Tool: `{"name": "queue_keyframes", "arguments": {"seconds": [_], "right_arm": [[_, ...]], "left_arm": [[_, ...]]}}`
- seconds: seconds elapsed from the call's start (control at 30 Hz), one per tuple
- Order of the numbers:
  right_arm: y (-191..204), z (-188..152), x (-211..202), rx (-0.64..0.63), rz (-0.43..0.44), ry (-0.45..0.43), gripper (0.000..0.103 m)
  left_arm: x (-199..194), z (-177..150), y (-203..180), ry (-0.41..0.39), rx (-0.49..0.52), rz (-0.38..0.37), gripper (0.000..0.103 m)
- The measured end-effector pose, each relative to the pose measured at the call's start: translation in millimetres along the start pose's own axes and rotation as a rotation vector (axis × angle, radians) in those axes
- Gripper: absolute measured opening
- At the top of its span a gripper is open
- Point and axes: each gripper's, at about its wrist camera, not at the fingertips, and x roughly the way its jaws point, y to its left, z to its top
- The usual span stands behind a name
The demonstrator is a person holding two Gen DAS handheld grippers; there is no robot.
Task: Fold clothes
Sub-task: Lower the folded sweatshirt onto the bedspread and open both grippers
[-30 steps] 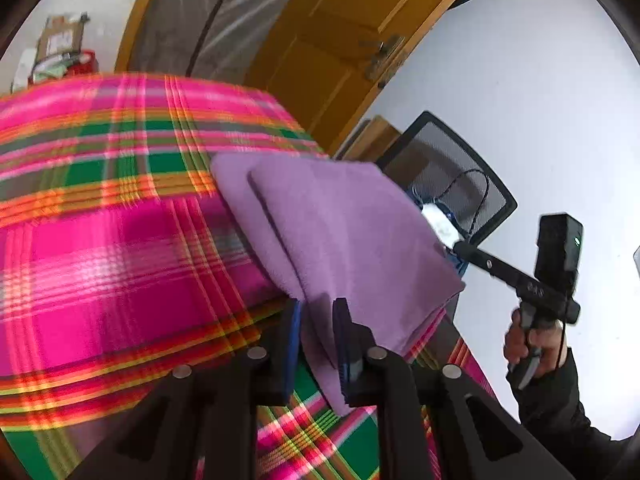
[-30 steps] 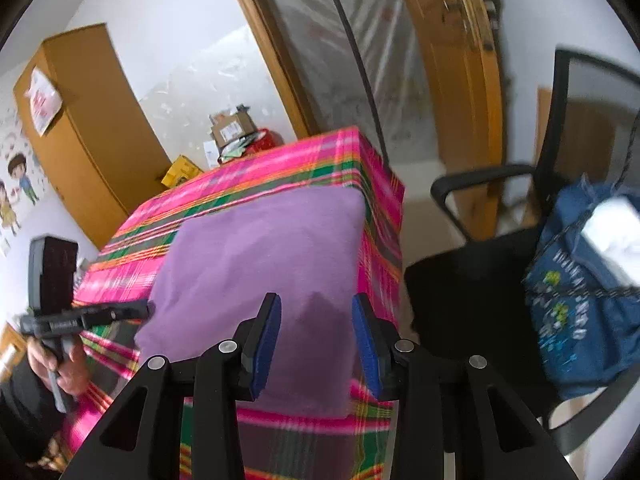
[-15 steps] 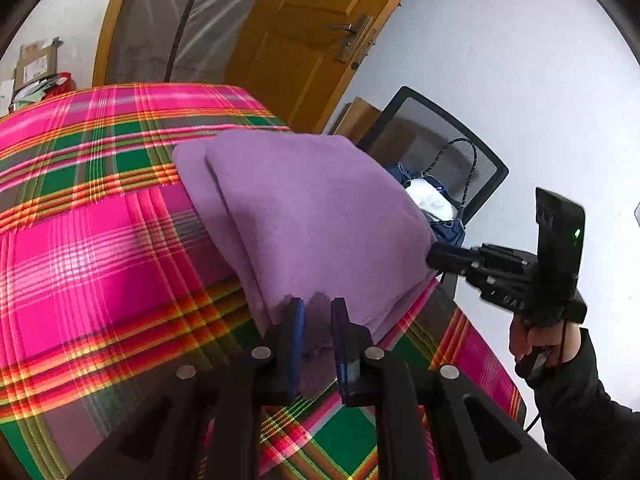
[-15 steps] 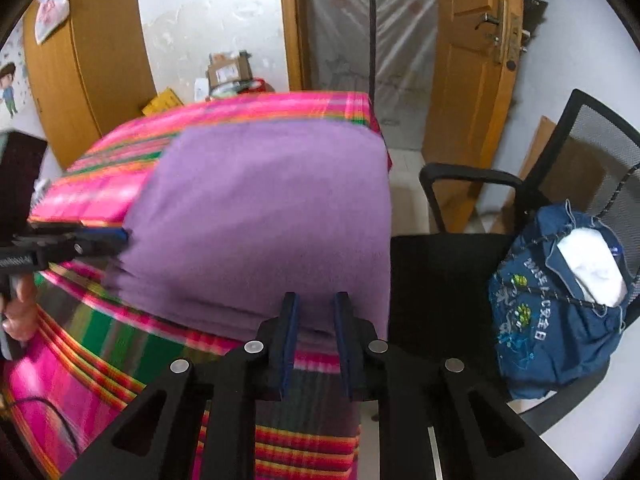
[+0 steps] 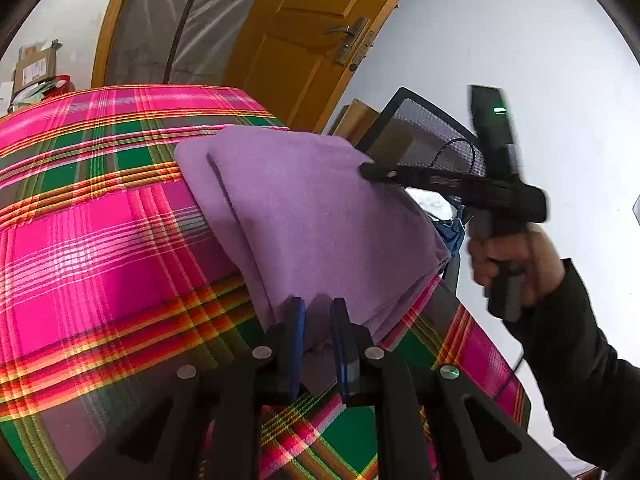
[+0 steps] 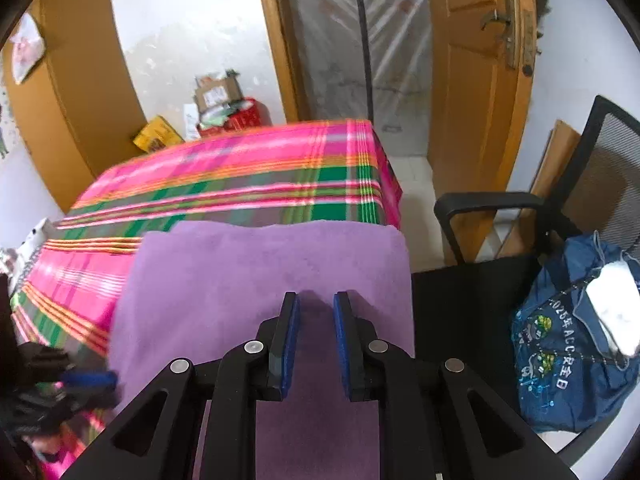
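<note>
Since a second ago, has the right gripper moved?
Yes. In the left wrist view the right gripper came in from beside the office chair onto the purple cloth, its jaws just closing.

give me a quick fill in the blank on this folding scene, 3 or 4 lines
1. The folded cloth on the table is coloured ____.
2. The tablecloth has a ____ pattern in pink, green and orange.
3. On the office chair beside the table sits a blue ____.
4. The door behind the table is made of ____.

Missing words: purple; plaid; bag; wood
</note>
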Motion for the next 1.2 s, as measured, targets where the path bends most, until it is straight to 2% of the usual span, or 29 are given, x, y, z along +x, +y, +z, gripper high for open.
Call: {"name": "queue_keyframes", "arguments": {"seconds": [0.23, 0.37, 0.47, 0.6, 0.7, 0.83, 1.03, 1.2], "right_arm": [[0.9, -5.9, -12.4, 0.029, 0.030, -0.043, 0.021], [-2.5, -13.3, -25.5, 0.041, 0.013, -0.061, 0.021], [-5.7, -23.4, -36.6, 0.057, 0.021, -0.072, 0.021], [-2.9, -40.7, -40.1, 0.043, 0.008, -0.055, 0.021], [0.3, -52.1, -45.1, 0.036, -0.003, -0.056, 0.021], [4.9, -68.4, -60.9, 0.041, 0.009, -0.077, 0.022], [9.3, -93.1, -55.5, 0.018, -0.041, -0.002, 0.022], [13.7, -99.7, -66.1, 0.040, -0.041, -0.015, 0.024]], "left_arm": [[2.4, 54.3, 3.2, -0.081, 0.032, 0.043, 0.013], [23.7, 73.2, 22.7, -0.063, -0.007, 0.087, 0.013], [34.2, 67.1, 41.6, -0.044, -0.050, 0.101, 0.002], [37.4, 59.9, 59.9, -0.049, -0.106, 0.038, 0.001], [29.9, 60.0, 49.2, -0.059, -0.079, 0.065, 0.001], [15.0, 50.0, 29.9, -0.075, -0.026, 0.050, 0.001], [15.4, 23.0, 10.0, -0.017, 0.034, 0.052, 0.001], [5.6, 9.5, -1.0, -0.008, 0.042, 0.060, 0.001]]}}
